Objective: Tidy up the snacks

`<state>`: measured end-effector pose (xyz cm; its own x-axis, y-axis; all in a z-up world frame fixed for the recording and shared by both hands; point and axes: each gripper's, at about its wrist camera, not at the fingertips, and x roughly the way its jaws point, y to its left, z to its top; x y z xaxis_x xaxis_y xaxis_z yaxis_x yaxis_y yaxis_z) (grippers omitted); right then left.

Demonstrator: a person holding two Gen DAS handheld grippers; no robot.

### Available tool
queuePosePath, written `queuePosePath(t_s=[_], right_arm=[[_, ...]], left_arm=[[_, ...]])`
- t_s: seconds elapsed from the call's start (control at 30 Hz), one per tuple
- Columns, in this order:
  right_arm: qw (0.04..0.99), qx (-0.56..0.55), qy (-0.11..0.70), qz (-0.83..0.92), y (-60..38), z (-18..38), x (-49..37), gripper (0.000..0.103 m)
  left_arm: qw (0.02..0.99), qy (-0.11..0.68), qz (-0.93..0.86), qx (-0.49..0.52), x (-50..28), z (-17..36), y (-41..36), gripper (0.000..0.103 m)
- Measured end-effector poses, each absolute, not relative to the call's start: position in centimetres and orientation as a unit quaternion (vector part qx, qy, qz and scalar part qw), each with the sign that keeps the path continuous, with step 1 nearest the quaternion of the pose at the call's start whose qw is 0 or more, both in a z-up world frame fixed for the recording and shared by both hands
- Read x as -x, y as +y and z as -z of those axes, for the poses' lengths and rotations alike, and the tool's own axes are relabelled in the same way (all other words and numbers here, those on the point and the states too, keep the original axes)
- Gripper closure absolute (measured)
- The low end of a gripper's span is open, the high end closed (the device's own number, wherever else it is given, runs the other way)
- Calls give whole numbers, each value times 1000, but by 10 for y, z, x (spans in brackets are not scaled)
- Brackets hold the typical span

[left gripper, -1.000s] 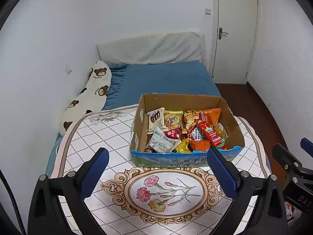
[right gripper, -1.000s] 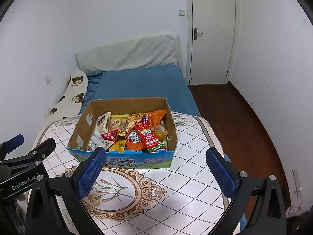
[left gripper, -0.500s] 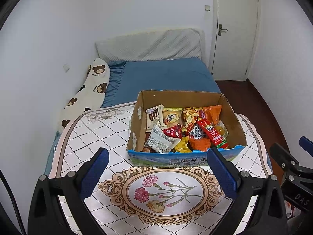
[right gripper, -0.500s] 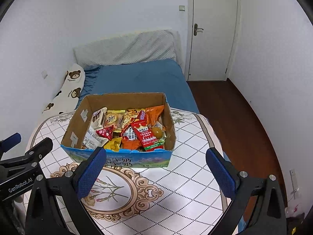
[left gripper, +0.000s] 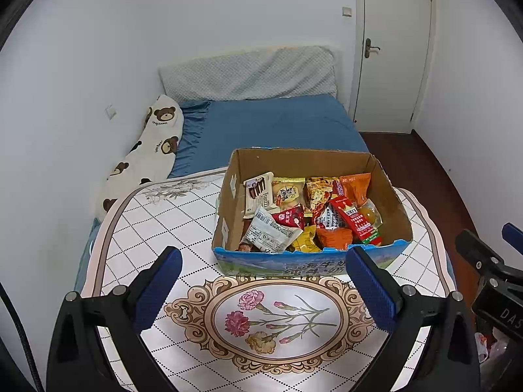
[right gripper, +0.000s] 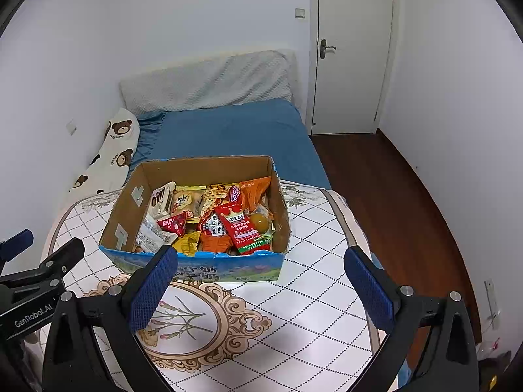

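Beyond the desk (left gripper: 137,228), a bed (left gripper: 278,124) with a blue sheet fills the room's far side, a bear-print pillow (left gripper: 147,150) lies along the wall, and a white door (right gripper: 353,49) stands shut by the wooden floor. On the desk, with its diamond-check cloth and flower medallion, sits an open cardboard box (left gripper: 228,209), set toward the far edge. The snacks (left gripper: 310,215) lie inside it in a loose heap: a white wafer pack at the left, a red packet across the middle, orange and yellow bags, and a clear jelly cup at the right, overlapping one another. No packet shows on the cloth outside the box. The left claw (left gripper: 261,284) and the right claw (right gripper: 261,284) both hover near the box's front wall, each spread wide and gripping nothing. This fits either a sorting job about to draw from the heap or a gathering job with all packets already boxed; the pictures do not settle which. Any reach into the box would have to clear its front wall and cope with slippery, overlapping wrappers. The two claws are close side by side, so they could crowd each other.
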<state>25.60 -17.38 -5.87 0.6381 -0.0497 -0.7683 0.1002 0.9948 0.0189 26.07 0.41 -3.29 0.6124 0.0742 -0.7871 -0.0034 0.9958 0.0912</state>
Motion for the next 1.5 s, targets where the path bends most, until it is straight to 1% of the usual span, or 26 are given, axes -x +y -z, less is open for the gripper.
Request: queuePosePath(t_s=[0.67,1.5], right_arm=[[899,-36,434,43,-173,64,-247,0],[901,-36,429,47,-176,57,-246,0]], left_arm=[[895,443,-19,-51,-256,36,1,0],[898,436,-17,-52,-253,29,0,0]])
